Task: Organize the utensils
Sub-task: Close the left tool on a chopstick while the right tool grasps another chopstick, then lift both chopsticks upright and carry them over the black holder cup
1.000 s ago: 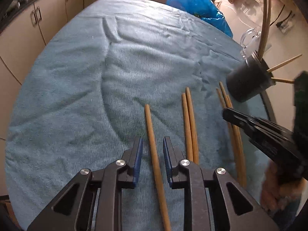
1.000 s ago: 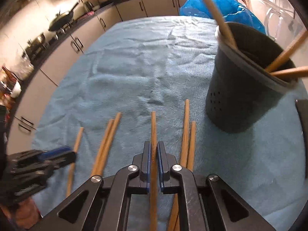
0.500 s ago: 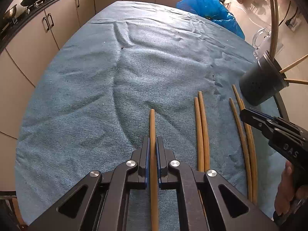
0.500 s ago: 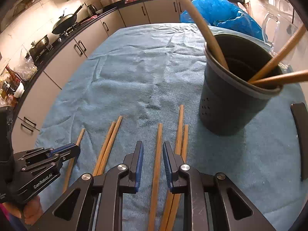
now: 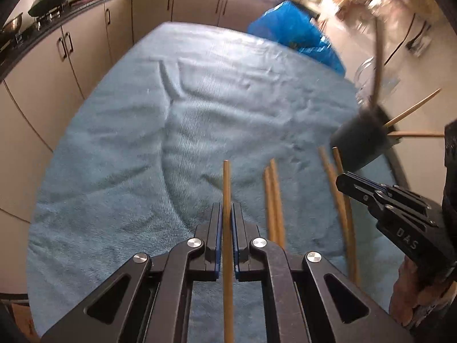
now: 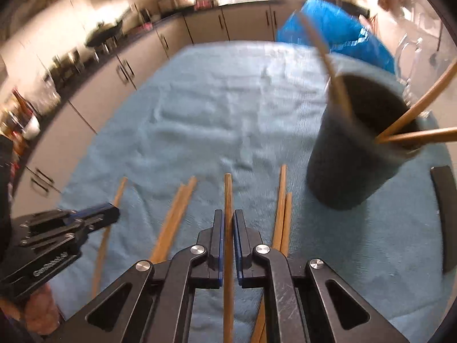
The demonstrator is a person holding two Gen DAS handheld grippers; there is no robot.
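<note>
The left gripper was clamped on one wooden chopstick, which ran lengthwise between the blue pads and projected forward past the tips. The right gripper was likewise closed on a second chopstick, held the same way. Both sticks appeared clear of the blue towel covering the table.

Two pairs of loose chopsticks lay on the towel. One pair lay between the two grippers. The other pair lay just right of the right gripper, near the base of the dark utensil holder. The holder stood at the right side of the towel and already contained several chopsticks leaning outward at different angles.

Probable faults from this position:
- Each stick was gripped along its length on narrow pads. It could pivot or slide out if swung quickly toward the holder.
- The leaning sticks crossed the holder mouth. An incoming tip could strike one and deflect, or tip the holder.
- The two grippers worked close together. Simultaneous approach to one opening risked a collision.

Surroundings: a blue plastic bag sat beyond the far edge of the table, and a clear glass jug stood behind the holder. Kitchen cabinets lined the left side. Nothing obstructed the direct path across the towel.
</note>
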